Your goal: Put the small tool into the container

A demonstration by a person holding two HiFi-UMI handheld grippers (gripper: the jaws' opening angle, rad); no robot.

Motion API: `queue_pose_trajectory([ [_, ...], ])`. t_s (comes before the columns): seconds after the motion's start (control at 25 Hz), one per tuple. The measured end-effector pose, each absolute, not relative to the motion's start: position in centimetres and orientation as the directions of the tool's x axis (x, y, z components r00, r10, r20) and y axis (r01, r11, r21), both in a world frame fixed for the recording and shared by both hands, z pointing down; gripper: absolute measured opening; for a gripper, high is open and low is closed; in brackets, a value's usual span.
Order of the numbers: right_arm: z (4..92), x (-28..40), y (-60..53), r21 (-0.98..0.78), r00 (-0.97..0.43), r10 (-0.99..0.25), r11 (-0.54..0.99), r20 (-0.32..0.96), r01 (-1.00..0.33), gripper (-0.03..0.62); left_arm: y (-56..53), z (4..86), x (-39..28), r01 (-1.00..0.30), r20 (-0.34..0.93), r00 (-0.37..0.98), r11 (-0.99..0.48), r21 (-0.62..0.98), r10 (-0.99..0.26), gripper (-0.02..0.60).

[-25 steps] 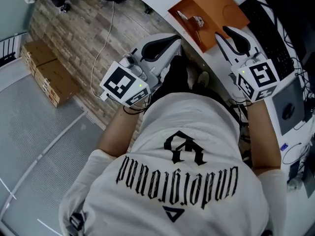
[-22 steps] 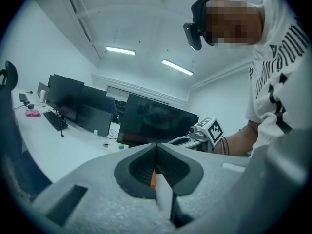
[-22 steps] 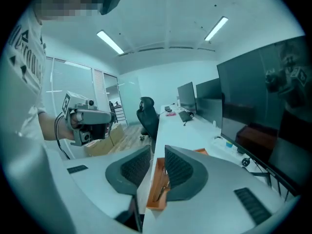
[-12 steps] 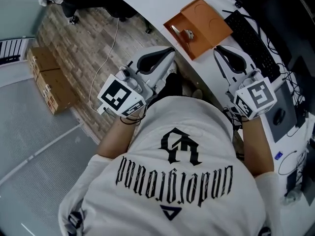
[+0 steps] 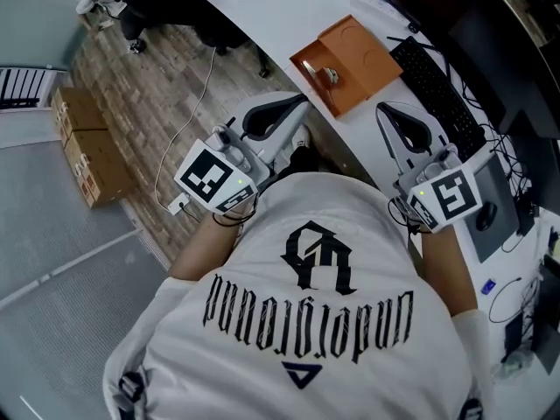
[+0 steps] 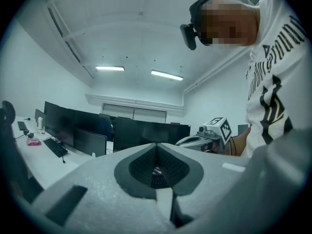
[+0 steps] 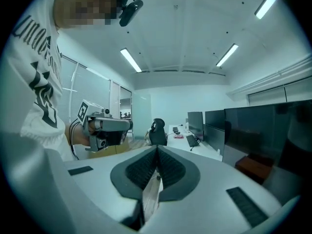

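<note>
An orange container (image 5: pixel 366 52) lies on the white desk (image 5: pixel 280 11). A small metallic tool (image 5: pixel 328 75) rests in its left compartment. My left gripper (image 5: pixel 296 105) hovers short of the desk edge, below and left of the container, its jaws shut with nothing between them (image 6: pixel 157 146). My right gripper (image 5: pixel 387 112) is held over the desk to the right of the container; its jaws have just been closing and now meet with nothing between them (image 7: pixel 157 149). Neither gripper touches the tool or the container.
A black keyboard (image 5: pixel 436 90) and dark monitors stand right of the container. A mouse (image 5: pixel 484 217) lies further right. Cardboard boxes (image 5: pixel 80 143) and a white cable (image 5: pixel 185 116) are on the wooden floor at left. The person's white shirt fills the lower head view.
Both grippers have risen and drawn back from the container. The right gripper's jaws have closed. The tool stays in the container.
</note>
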State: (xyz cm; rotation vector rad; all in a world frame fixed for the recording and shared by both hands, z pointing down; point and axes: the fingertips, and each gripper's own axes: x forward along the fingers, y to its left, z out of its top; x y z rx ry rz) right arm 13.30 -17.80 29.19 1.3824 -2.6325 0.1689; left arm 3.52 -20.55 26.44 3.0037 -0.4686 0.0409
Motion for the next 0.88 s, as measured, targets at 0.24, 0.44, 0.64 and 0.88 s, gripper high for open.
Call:
queue_pose_trajectory([
  [0.24,28.9,13.5,-17.2,-0.016,-0.576,-0.797,0.583,0.185,-0.812,0.015,-19.7,25.8,3.6,-0.323,0.029,0.946,-0.942,0.089,-0.322,0.015],
  [0.44,28.3,14.1,-15.7,-0.007,-0.591,-0.789,0.599,0.171,-0.801,0.015,-17.9,25.7,4.0,-0.342,0.028,0.94,-0.935,0.091,-0.341,0.015],
  [0.64,28.4,15.5,-13.0,-0.023,-0.597,-0.783,0.603,0.171,-0.797,0.015,-14.8,25.9,5.0,-0.351,0.05,0.936,-0.932,0.092,-0.347,0.015],
  [0.88,28.9,16.1,-9.8,-0.043,-0.6,-0.778,0.604,0.188,-0.796,0.015,-12.0,25.7,4.5,-0.383,0.081,0.923,-0.919,0.093,-0.377,0.015],
])
